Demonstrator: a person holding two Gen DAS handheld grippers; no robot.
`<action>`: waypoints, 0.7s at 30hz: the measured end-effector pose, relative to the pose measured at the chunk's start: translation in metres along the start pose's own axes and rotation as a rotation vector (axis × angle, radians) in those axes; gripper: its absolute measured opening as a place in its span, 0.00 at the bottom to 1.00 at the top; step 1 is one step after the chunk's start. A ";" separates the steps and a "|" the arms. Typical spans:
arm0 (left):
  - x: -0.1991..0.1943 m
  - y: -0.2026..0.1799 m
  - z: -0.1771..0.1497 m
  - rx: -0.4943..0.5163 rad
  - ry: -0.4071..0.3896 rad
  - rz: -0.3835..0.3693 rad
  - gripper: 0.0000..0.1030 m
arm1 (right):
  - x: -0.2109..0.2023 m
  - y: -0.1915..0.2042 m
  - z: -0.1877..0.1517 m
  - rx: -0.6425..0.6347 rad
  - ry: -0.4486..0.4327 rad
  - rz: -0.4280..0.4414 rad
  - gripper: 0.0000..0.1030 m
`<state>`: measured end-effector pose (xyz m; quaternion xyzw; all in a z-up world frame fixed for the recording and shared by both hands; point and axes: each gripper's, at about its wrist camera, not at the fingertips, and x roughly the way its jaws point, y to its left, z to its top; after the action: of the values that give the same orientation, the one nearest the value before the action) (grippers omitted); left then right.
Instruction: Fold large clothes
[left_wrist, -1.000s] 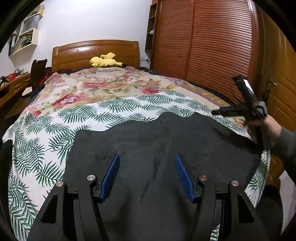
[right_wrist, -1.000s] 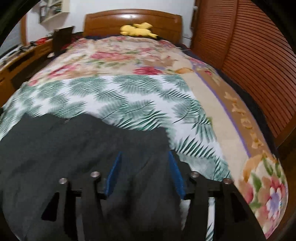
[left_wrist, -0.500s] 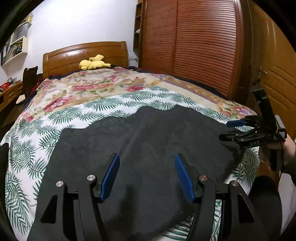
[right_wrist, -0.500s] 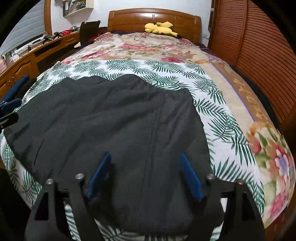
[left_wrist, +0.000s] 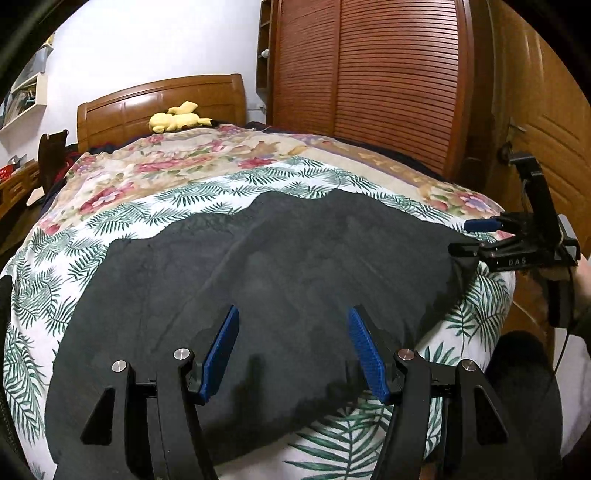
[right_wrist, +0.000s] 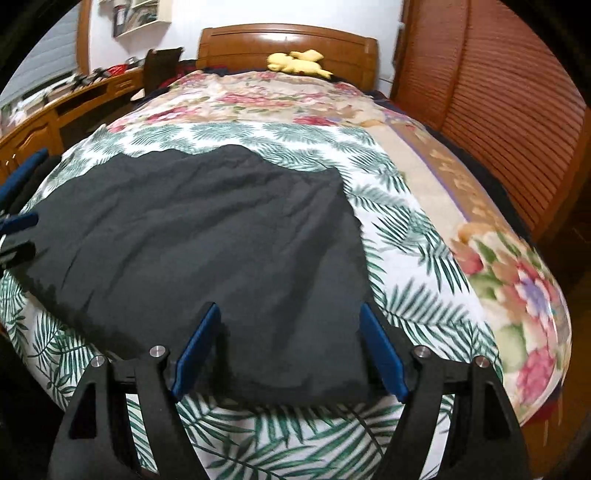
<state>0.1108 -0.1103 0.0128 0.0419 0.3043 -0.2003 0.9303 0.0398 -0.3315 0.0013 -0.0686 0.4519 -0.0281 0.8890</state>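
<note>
A large dark grey garment (left_wrist: 258, 280) lies spread flat on the palm-leaf bedspread at the foot of the bed; it also shows in the right wrist view (right_wrist: 207, 240). My left gripper (left_wrist: 291, 325) is open and empty, hovering above the garment's near edge. My right gripper (right_wrist: 290, 325) is open and empty above the garment's near right corner. The right gripper also shows at the right edge of the left wrist view (left_wrist: 476, 236), held by a hand beside the garment's right edge. The left gripper's blue fingers (right_wrist: 18, 221) show at the left edge of the right wrist view.
The bed (left_wrist: 207, 173) has a floral blanket and a wooden headboard (left_wrist: 159, 107) with a yellow plush toy (left_wrist: 177, 120). A slatted wooden wardrobe (left_wrist: 369, 81) and a door (left_wrist: 546, 122) stand on the right. A wooden desk (right_wrist: 55, 110) runs along the left.
Both grippers have pulled back towards the foot of the bed and risen, so more of the garment shows. The right gripper let go of the garment and opened wider.
</note>
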 end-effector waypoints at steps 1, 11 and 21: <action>0.000 0.000 -0.001 0.001 0.003 -0.002 0.62 | 0.001 -0.003 -0.002 0.014 0.004 0.001 0.76; 0.006 -0.006 -0.001 0.016 0.033 -0.016 0.62 | 0.012 -0.032 -0.022 0.132 0.050 -0.021 0.76; 0.013 -0.002 -0.003 0.012 0.064 -0.031 0.62 | 0.025 -0.041 -0.030 0.240 0.064 0.100 0.76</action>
<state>0.1178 -0.1161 0.0032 0.0490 0.3334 -0.2151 0.9166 0.0312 -0.3772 -0.0299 0.0619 0.4764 -0.0401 0.8761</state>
